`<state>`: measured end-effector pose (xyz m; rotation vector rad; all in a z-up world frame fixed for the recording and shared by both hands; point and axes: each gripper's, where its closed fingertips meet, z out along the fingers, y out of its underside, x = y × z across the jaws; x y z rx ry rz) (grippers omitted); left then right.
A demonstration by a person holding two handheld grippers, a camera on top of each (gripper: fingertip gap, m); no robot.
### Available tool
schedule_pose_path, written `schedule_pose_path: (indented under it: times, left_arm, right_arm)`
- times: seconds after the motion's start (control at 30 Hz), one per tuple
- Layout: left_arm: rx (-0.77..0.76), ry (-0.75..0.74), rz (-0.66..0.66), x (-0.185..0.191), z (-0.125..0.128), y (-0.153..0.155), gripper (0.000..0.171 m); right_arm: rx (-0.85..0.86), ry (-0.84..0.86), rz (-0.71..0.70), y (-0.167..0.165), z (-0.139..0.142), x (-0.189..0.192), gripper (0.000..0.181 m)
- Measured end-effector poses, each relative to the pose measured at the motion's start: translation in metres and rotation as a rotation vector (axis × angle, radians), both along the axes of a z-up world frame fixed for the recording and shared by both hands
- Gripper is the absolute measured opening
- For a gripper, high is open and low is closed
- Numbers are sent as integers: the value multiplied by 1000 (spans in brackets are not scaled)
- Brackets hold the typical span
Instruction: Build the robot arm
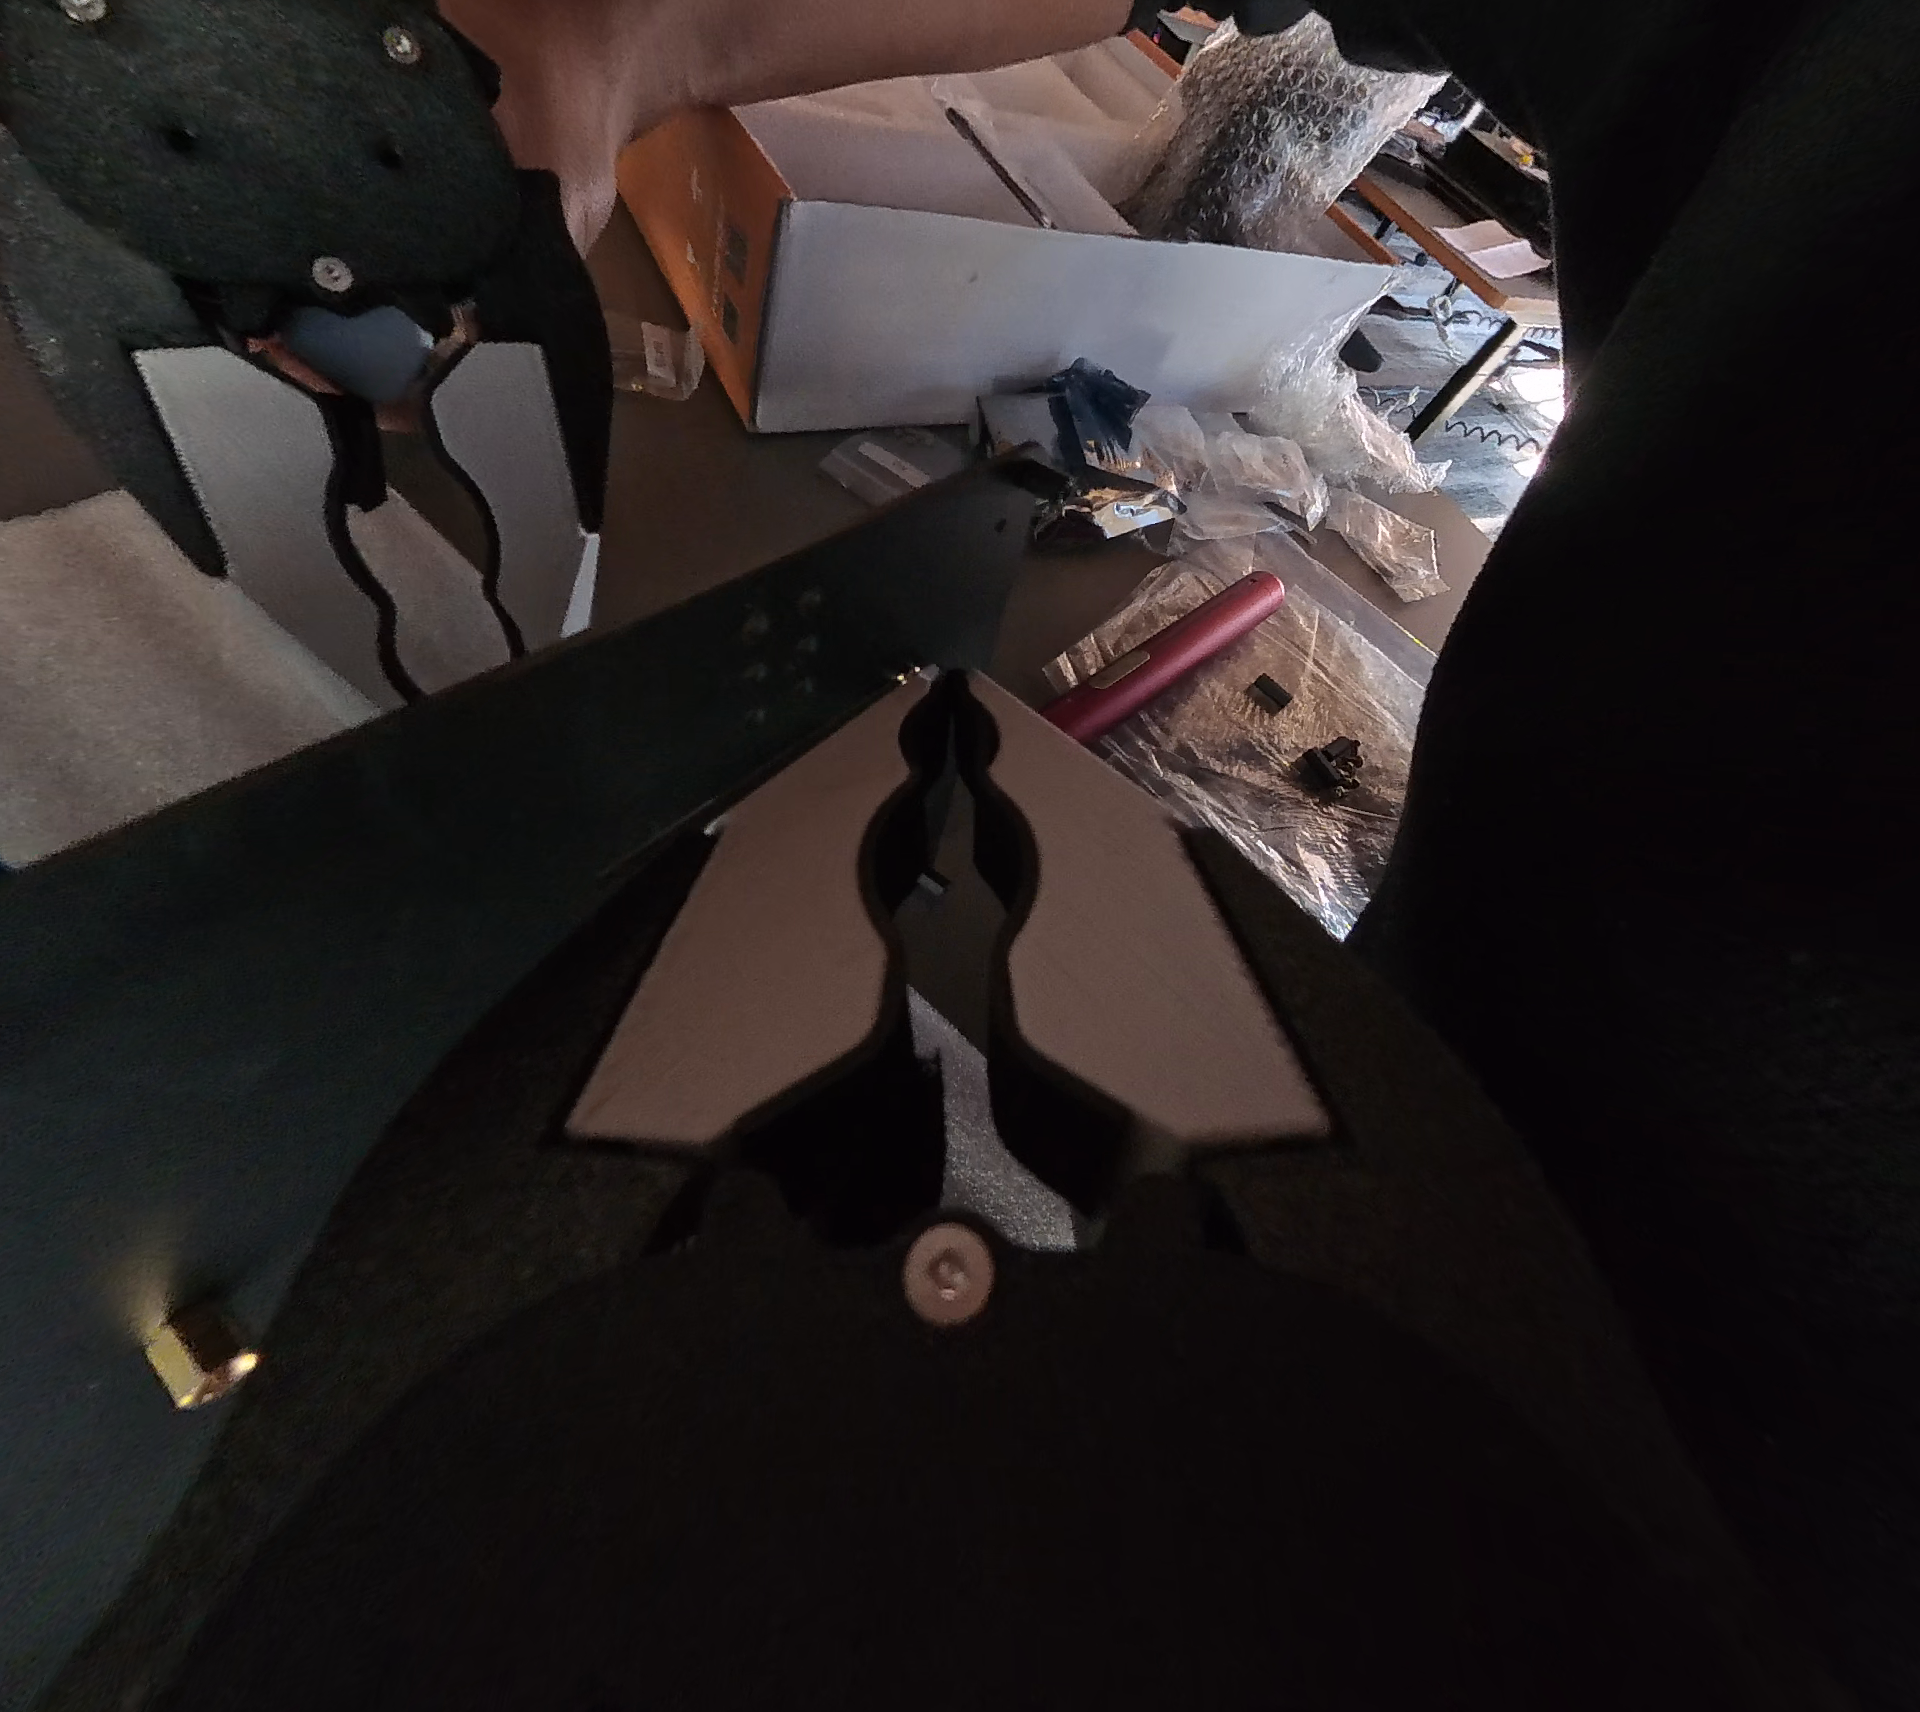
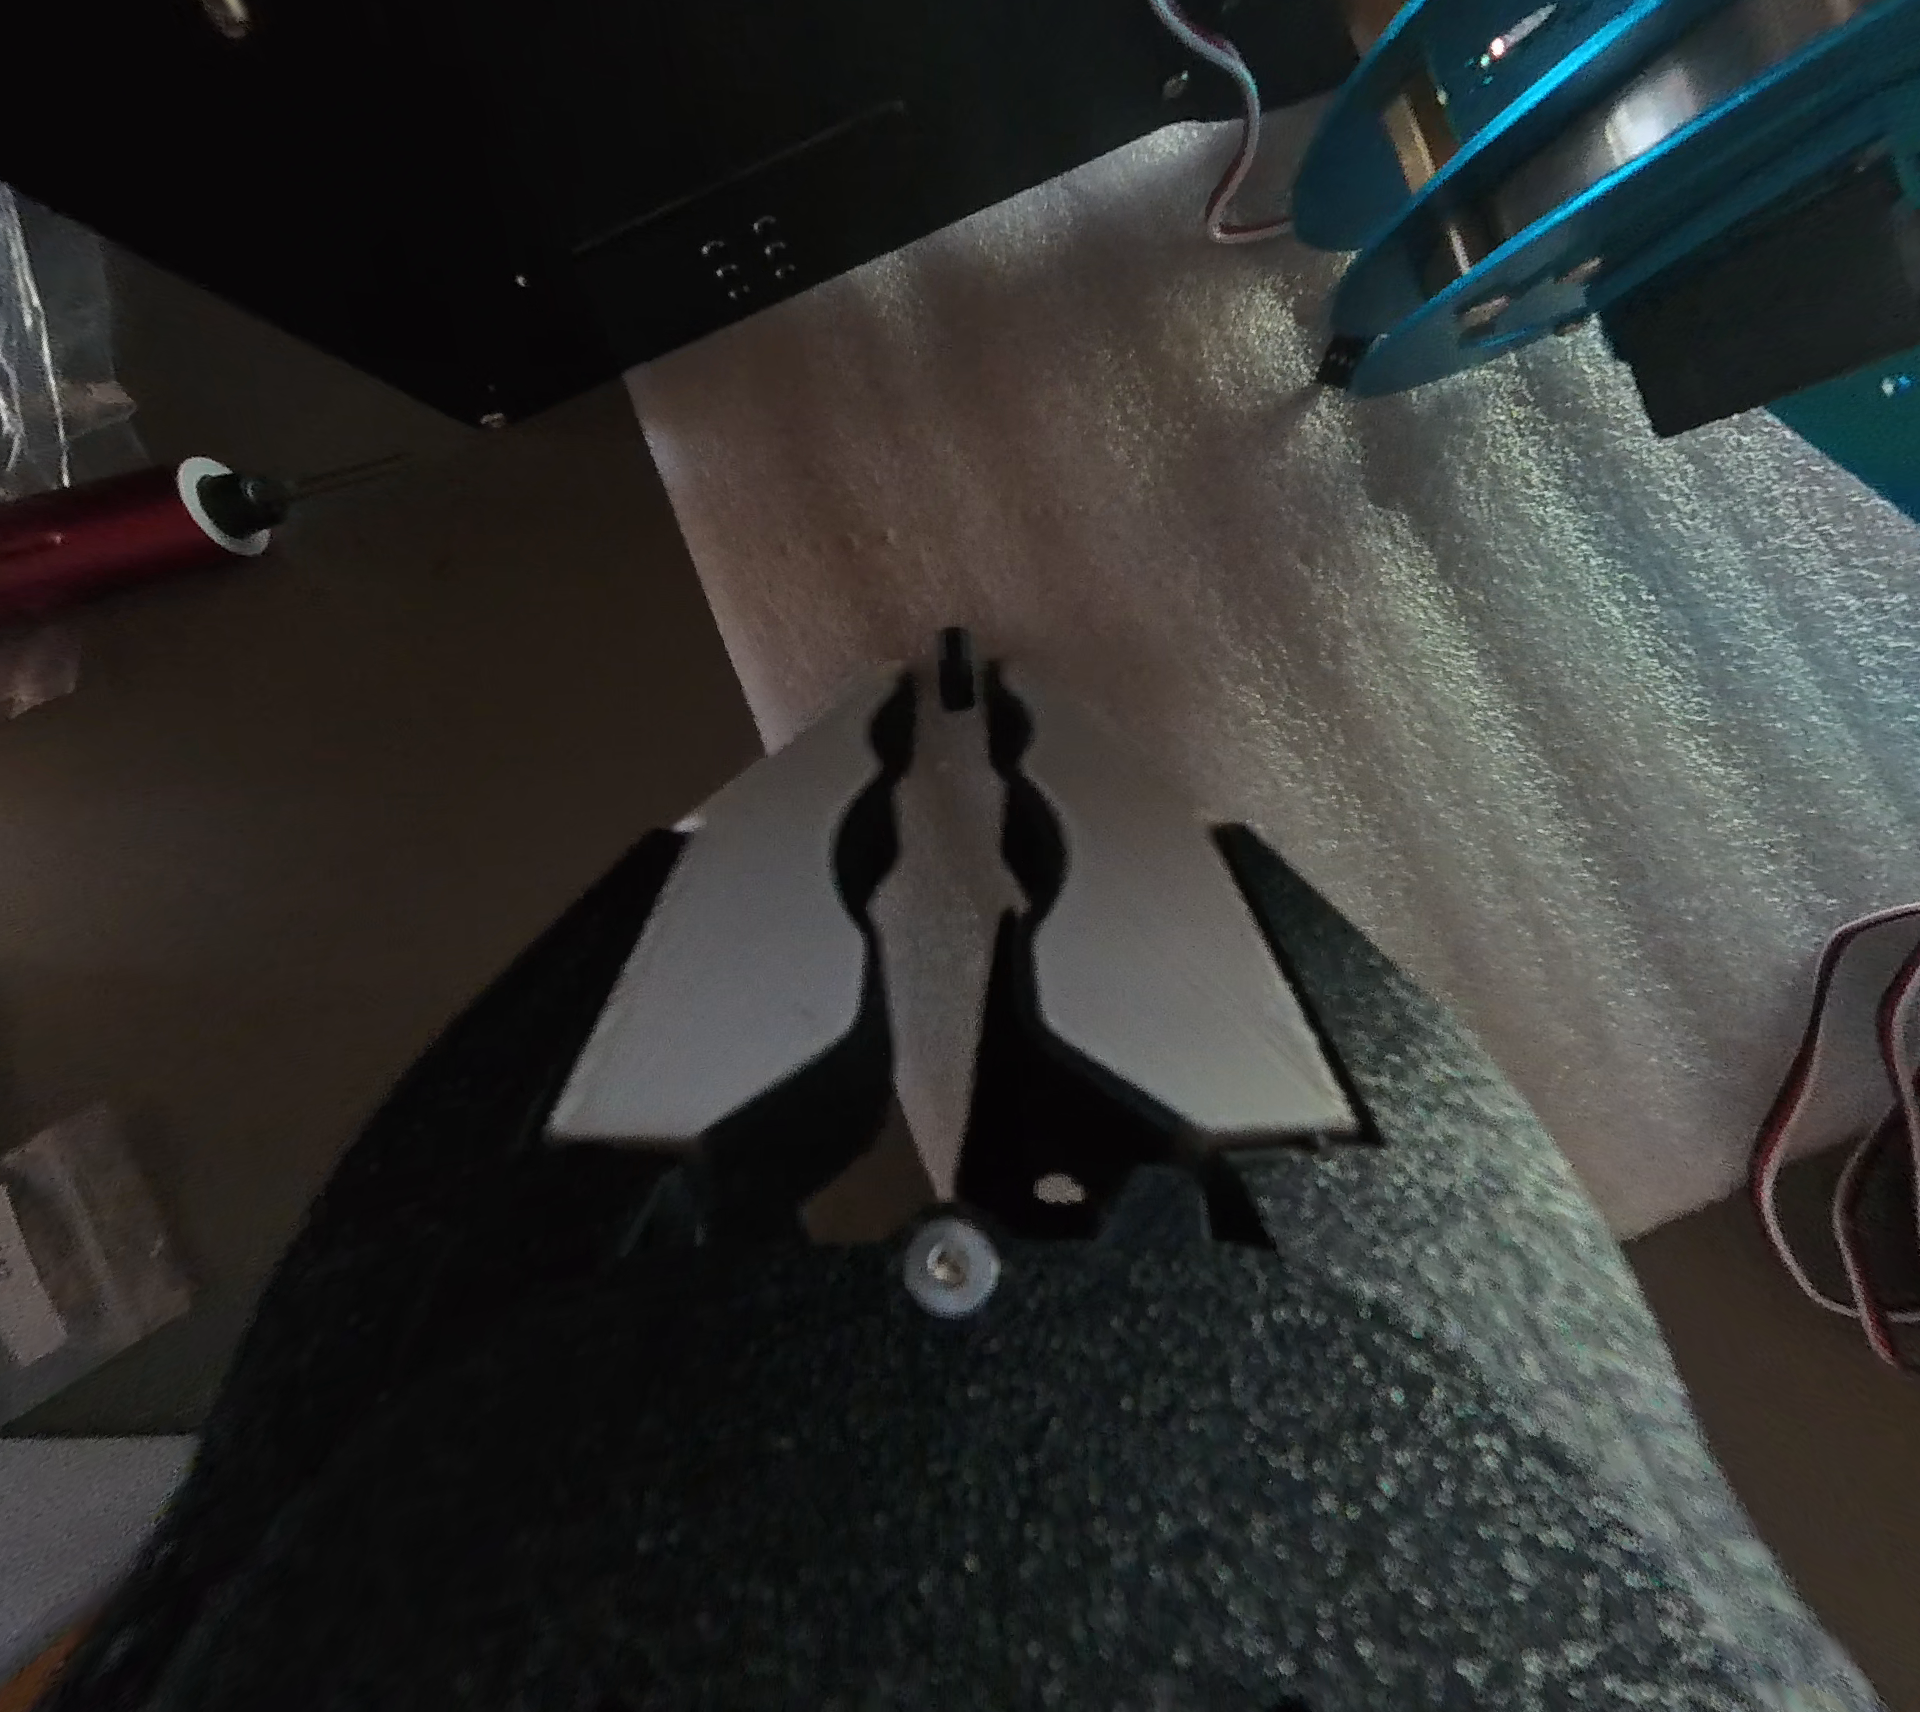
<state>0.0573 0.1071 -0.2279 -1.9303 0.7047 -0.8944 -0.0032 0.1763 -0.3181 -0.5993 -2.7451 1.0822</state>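
left gripper [image 1: 954,686] fingers are closed on the edge of a black metal plate [image 1: 582,758], held tilted above the white foam sheet [image 2: 1195,623]. right gripper [image 2: 951,675] fingers are pinched on a small black standoff [image 2: 951,670] over the foam sheet. a red screwdriver [image 2: 114,524] is seen left of the foam, a blue metal bracket assembly [image 2: 1538,135] at its far right.
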Motion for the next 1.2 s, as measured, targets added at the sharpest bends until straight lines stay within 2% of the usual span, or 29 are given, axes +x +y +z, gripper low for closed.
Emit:
schedule_pose_path:
  times: [0.03,0.1,0.2,0.33,0.47,0.67,1.2]
  left_arm:
    - [-1,-1,2,0,0,0,0]
    - [-3,-6,3,0,0,0,0]
    - [-6,-17,3,0,0,0,0]
    - [-11,-23,4,0,0,0,0]
    - [-13,-22,4,0,0,0,0]
    - [-16,-27,2,0,0,0,0]
    - [-11,-19,-16,0,0,0,0]
  right_arm:
    - [8,11,5,1,1,0,5]
    - [8,24,12,3,5,0,5]
    - [-76,66,23,-2,27,0,5]
    - [-75,235,233,-27,51,23,5]
    - [-154,306,291,-47,70,35,5]
    - [-186,304,314,-63,78,43,5]
    - [-128,300,304,-59,81,42,5]
